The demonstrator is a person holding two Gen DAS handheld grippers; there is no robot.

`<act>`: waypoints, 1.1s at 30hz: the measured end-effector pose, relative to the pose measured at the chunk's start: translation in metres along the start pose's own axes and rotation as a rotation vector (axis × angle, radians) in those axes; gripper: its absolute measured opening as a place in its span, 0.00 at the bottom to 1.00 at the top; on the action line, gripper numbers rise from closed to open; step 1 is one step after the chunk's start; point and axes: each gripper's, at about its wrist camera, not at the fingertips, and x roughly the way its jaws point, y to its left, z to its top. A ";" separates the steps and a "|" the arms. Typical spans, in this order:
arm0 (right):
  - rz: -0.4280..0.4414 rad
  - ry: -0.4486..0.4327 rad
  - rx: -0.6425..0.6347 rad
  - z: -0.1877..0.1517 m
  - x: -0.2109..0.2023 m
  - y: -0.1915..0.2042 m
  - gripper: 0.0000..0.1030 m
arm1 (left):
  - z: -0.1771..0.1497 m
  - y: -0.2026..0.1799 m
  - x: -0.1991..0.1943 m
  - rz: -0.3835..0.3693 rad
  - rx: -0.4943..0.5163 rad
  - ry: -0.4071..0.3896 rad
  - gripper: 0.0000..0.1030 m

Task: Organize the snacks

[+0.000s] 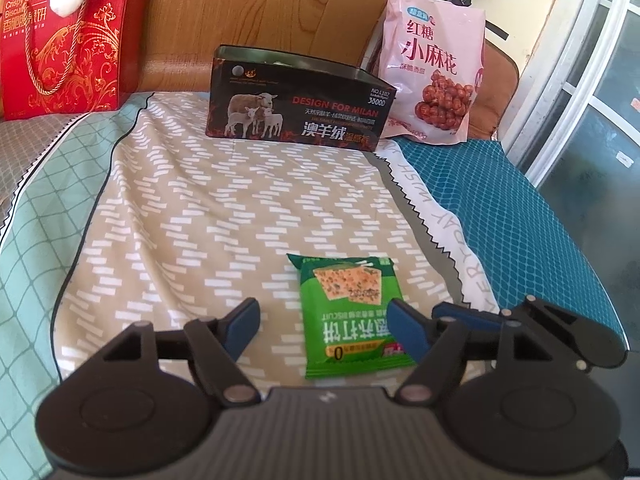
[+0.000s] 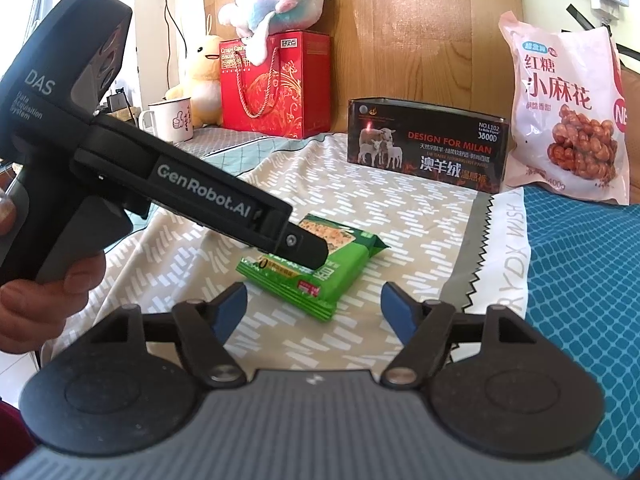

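Note:
A green biscuit packet (image 1: 352, 316) lies flat on the beige patterned cloth; it also shows in the right wrist view (image 2: 320, 264). My left gripper (image 1: 324, 328) is open, its blue pads on either side of the packet's near end, just above it. In the right wrist view the left gripper (image 2: 316, 256) reaches over the packet from the left. My right gripper (image 2: 314, 308) is open and empty, a little short of the packet. An open black tin box (image 1: 296, 102) stands at the back, also in the right wrist view (image 2: 428, 144). A pink snack bag (image 1: 432, 68) leans beside it.
A red cashew biscuit gift box (image 1: 60, 44) stands back left with a plush toy (image 2: 272, 0) on it. A white mug (image 2: 172, 120) and a yellow plush (image 2: 204, 76) sit far left. A blue mesh mat (image 1: 500, 208) covers the right side. A wooden headboard (image 1: 260, 4) stands behind.

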 end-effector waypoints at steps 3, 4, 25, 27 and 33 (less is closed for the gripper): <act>-0.002 0.002 0.001 0.000 0.000 0.001 0.74 | 0.000 -0.001 0.000 -0.002 -0.004 -0.001 0.70; -0.002 0.001 0.001 0.000 0.000 0.001 0.74 | 0.000 -0.001 0.000 -0.002 -0.005 -0.001 0.70; 0.007 -0.029 0.051 -0.002 -0.004 -0.007 0.74 | -0.001 0.005 -0.002 -0.051 -0.015 -0.025 0.73; 0.008 -0.047 0.041 -0.003 -0.007 -0.005 0.74 | -0.002 0.005 -0.001 -0.056 -0.019 -0.031 0.73; 0.013 -0.022 0.040 -0.001 -0.002 -0.005 0.74 | -0.004 0.005 -0.007 -0.058 -0.029 -0.046 0.73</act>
